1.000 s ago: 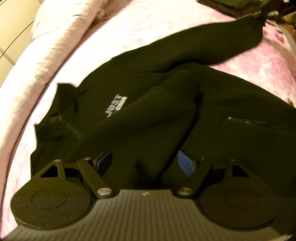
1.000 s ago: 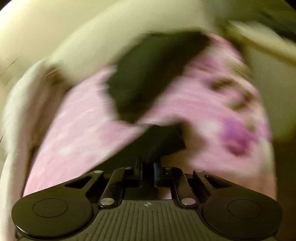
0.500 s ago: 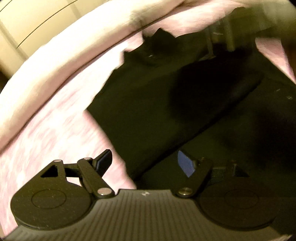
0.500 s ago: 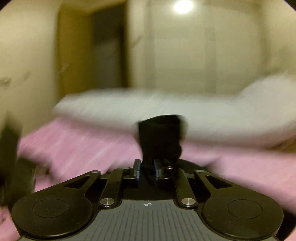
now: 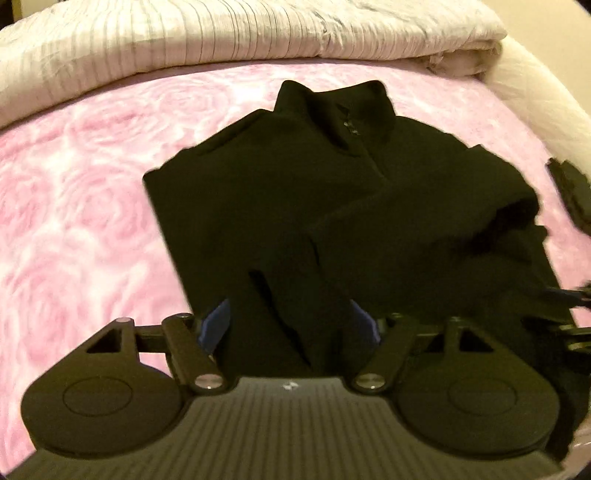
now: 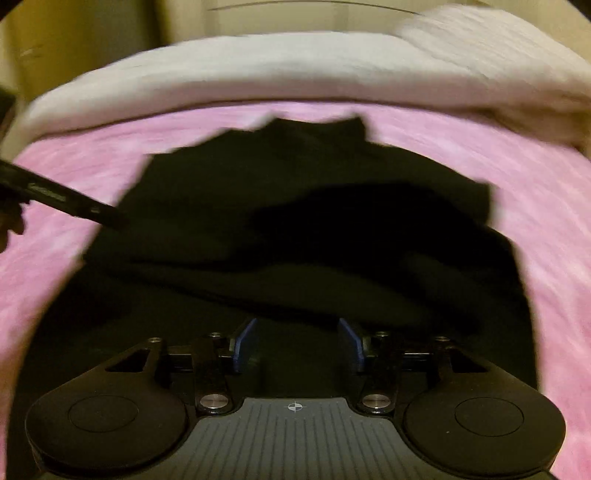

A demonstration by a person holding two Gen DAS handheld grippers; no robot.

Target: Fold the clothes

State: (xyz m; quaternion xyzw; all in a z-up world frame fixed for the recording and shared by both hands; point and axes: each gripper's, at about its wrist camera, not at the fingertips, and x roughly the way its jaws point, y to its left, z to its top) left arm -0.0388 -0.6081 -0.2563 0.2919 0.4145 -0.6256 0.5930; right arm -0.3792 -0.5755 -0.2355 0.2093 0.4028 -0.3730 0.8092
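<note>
Both tools spread, black jacket (image 5: 332, 192) ahead

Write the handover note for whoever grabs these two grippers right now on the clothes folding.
Left gripper: open, empty, low over the near hem of the black jacket.
Right gripper: open, empty, over the same jacket's near edge.
Jacket lies collar away from you on the pink bedspread, white duvet behind it.
Done: both sleeves look folded in across the body.
Left: the sleeve on the right side sits bunched, probably flatten it, then likely fold hem up to collar.
</note>
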